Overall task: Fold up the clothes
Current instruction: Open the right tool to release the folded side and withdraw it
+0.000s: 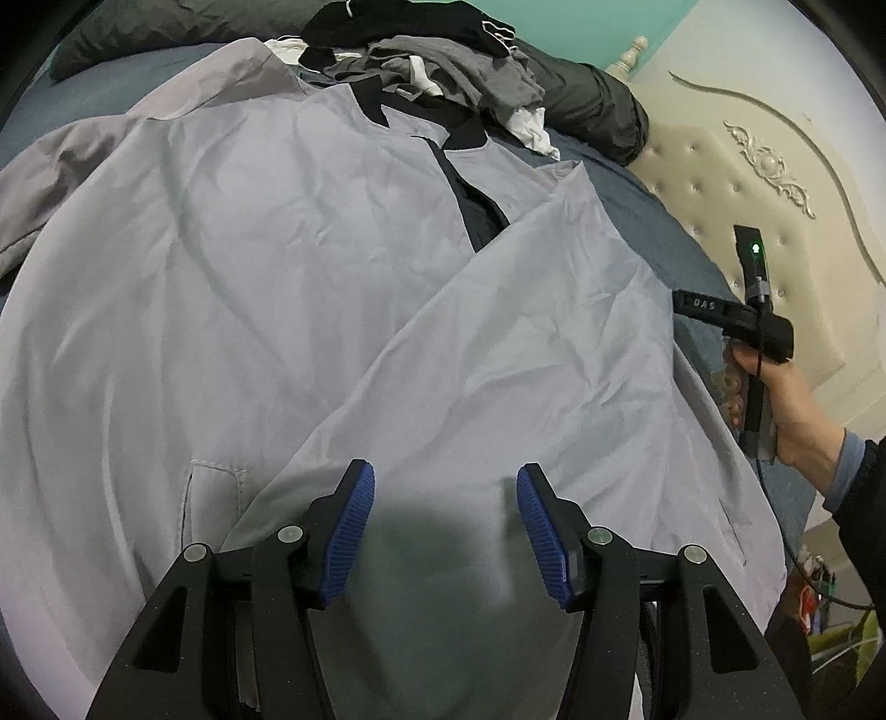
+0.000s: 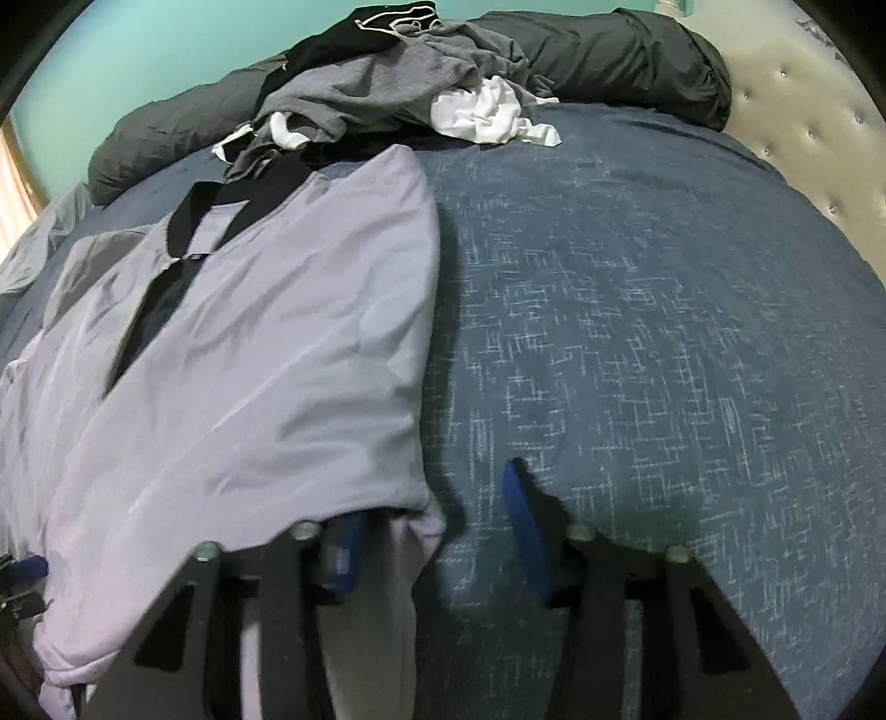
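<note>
A light grey jacket (image 1: 310,288) with black collar trim lies spread face-up on the blue bedspread (image 2: 637,310), its front panels laid flat, which suits it to being folded where it lies. Its right-hand panel has been turned in over the body, leaving a straight folded edge along the bare bedspread.

The left hand-held gripper (image 1: 446,531) hovers over the jacket's lower hem region with its blue pads moderately wide apart and only smooth cloth below them; nothing is pinched, so it seems placed either to press the fabric flat or to take the hem.

The right hand-held gripper (image 2: 437,531) sits at the jacket's folded edge near the hem. A fold of grey cloth drapes over its left pad and hangs into the gap, while the right pad stands clear over the bedspread. The gap looks fairly narrow, but the pads are not visibly pressing the cloth, and blur makes this hard to be sure of. In the left wrist view, the person's hand (image 1: 775,387) grips its handle beside the jacket.

A pile of unfolded clothes (image 2: 387,83) waits at the far side of the bed, against a dark rolled duvet (image 2: 626,50).
</note>
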A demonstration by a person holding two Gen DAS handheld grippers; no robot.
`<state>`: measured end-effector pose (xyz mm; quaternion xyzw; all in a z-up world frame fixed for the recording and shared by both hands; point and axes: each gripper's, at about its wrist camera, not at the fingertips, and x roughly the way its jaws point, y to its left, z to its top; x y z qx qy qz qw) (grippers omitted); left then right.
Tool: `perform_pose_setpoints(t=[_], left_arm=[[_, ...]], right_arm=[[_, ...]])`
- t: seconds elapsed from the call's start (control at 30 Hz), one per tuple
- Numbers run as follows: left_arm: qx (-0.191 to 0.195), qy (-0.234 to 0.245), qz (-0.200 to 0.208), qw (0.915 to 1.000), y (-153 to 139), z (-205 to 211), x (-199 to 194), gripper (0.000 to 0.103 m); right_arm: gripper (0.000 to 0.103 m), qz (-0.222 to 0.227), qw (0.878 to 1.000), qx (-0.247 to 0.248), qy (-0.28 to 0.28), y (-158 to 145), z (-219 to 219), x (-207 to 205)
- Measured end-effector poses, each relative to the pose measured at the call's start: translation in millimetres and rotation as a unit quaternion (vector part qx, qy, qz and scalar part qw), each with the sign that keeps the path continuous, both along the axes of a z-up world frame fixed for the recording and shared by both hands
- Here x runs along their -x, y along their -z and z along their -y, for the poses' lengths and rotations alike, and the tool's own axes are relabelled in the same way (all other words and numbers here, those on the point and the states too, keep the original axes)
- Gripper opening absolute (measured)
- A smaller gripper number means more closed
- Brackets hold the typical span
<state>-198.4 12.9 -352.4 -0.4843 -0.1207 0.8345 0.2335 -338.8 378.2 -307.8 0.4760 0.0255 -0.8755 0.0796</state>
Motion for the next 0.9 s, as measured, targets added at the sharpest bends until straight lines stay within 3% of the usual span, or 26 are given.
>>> perform_pose_setpoints(t=[0.03, 0.17, 0.37, 0.53, 0.63, 0.73, 0.9], left_arm=[[0.0, 0.0, 0.0, 1.0, 1, 0, 0, 0.058], [0.006, 0.005, -0.003, 1.0, 1, -4, 0, 0.058], [0.005, 0.011, -0.002, 0.9999, 1, -4, 1, 0.058], [0.007, 0.014, 0.001, 0.9999, 0, -3, 2, 0.058], [0.001, 0.016, 0.006, 0.9998, 2, 0, 3, 0.058], [0.001, 0.015, 0.007, 0.9999, 2, -1, 3, 0.058], [0.002, 0.015, 0.007, 0.9999, 1, -2, 2, 0.058]], right_arm=[[0.029, 0.0, 1.0, -0.006, 0.002, 1, 0, 0], [0.026, -0.027, 0.999, -0.02, 0.007, -8, -5, -12], [0.025, -0.019, 1.0, -0.013, 0.014, -6, -22, -17], [0.017, -0.014, 1.0, 0.0, 0.015, -6, -21, -13], [0.017, 0.014, 0.996, 0.083, 0.023, 0, -39, -9], [0.032, 0.0, 0.994, 0.111, 0.024, -6, -53, -20], [0.032, 0.022, 0.994, 0.105, 0.017, 0, -52, -31]])
